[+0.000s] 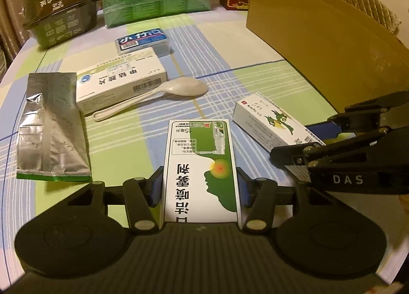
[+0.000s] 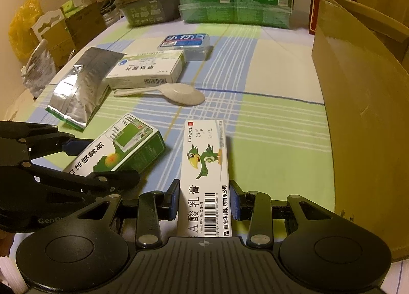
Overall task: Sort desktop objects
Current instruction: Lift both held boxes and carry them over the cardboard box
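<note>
On a plaid-covered bench (image 1: pixel 255 46), our left gripper (image 1: pixel 200 188) has its fingers pinching a green-and-white throat-spray carton (image 1: pixel 202 166). Beside it, our right gripper (image 2: pixel 204 199) has its fingers clamped on a white ointment box with a green parrot (image 2: pixel 207 176). We judge both picked for sorting; next likely comes carrying them into the brown cardboard box (image 2: pixel 363 115) at right.

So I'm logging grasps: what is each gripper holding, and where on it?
Left gripper: green-and-white spray box, by its long sides at the near end. Right gripper: parrot ointment box, likewise.
</note>
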Available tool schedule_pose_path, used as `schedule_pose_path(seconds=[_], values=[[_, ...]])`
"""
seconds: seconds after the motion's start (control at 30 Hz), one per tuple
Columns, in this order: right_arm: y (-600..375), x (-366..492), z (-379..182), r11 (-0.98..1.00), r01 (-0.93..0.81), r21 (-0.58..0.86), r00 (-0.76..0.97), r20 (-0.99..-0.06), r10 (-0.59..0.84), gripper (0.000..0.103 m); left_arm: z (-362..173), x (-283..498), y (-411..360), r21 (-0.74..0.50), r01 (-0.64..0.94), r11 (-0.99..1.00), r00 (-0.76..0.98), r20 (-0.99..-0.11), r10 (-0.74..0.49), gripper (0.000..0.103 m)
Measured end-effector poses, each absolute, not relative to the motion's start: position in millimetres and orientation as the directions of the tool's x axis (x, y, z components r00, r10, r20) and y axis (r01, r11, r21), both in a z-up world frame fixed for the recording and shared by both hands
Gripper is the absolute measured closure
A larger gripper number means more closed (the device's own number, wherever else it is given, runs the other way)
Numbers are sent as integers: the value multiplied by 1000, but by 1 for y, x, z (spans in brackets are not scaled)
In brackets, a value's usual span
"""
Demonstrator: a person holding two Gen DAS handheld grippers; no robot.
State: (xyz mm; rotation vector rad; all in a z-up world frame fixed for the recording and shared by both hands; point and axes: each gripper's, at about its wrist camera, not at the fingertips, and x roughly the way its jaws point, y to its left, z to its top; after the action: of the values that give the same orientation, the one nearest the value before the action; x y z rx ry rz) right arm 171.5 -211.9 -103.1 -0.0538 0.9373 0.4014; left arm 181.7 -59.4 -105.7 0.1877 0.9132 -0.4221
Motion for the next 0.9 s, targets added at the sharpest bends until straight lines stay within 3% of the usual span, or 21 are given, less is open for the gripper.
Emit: schedule_pose_path(seconds=[0.9], values=[[-215, 149, -73, 936, -334, 114, 609, -731, 306, 67, -74, 162, -44, -53, 293, 955, 617, -752, -232, 53]])
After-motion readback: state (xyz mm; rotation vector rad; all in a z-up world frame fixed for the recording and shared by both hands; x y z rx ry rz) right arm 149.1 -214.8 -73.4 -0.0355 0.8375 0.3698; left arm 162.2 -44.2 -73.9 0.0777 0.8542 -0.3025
